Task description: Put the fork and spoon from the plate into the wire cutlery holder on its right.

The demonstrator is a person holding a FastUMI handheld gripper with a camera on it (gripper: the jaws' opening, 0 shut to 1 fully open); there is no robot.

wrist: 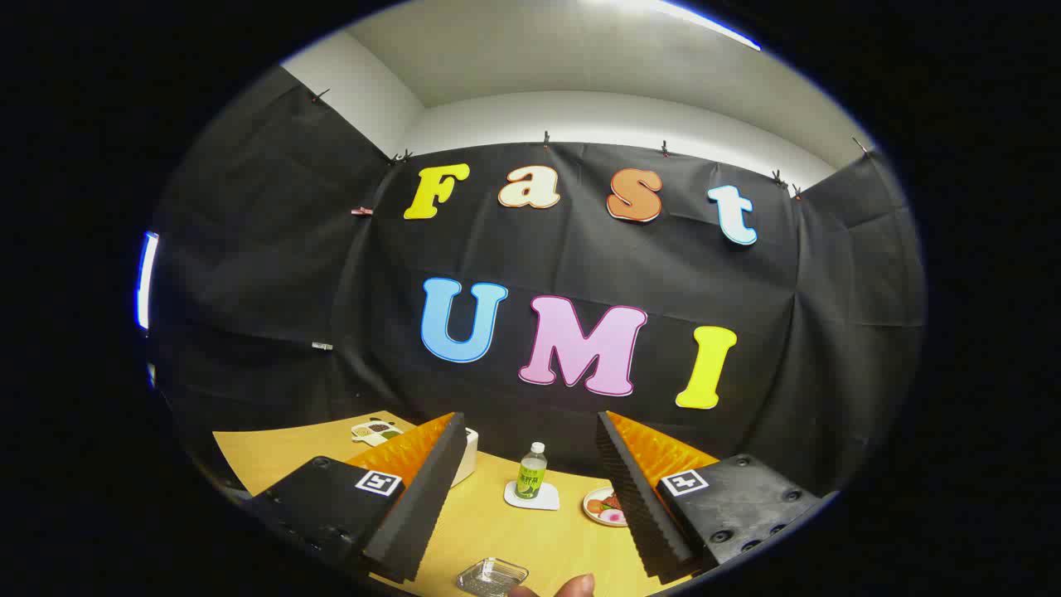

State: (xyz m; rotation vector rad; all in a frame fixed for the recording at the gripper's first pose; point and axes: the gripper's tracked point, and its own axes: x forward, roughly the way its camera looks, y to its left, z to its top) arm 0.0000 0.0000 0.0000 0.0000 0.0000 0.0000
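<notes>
Fingers of the gripper (526,489) stand wide apart and hold nothing, raised and pointed level toward the booth wall instead of down at the work. On the far left of the table (273,456) sits a small sectioned dish (375,429); past the left finger a white container (468,454) peeks out. Between the fingers stands a bottle (531,471) on a white coaster (531,497), and a clear tray (492,577) lies close below. A small plate (598,506) of food sits against the right finger. I cannot make out fork, spoon or wire holder, so the gripper likely needs tipping downward to find them first. A fingertip (575,587) shows beside the tray.
</notes>
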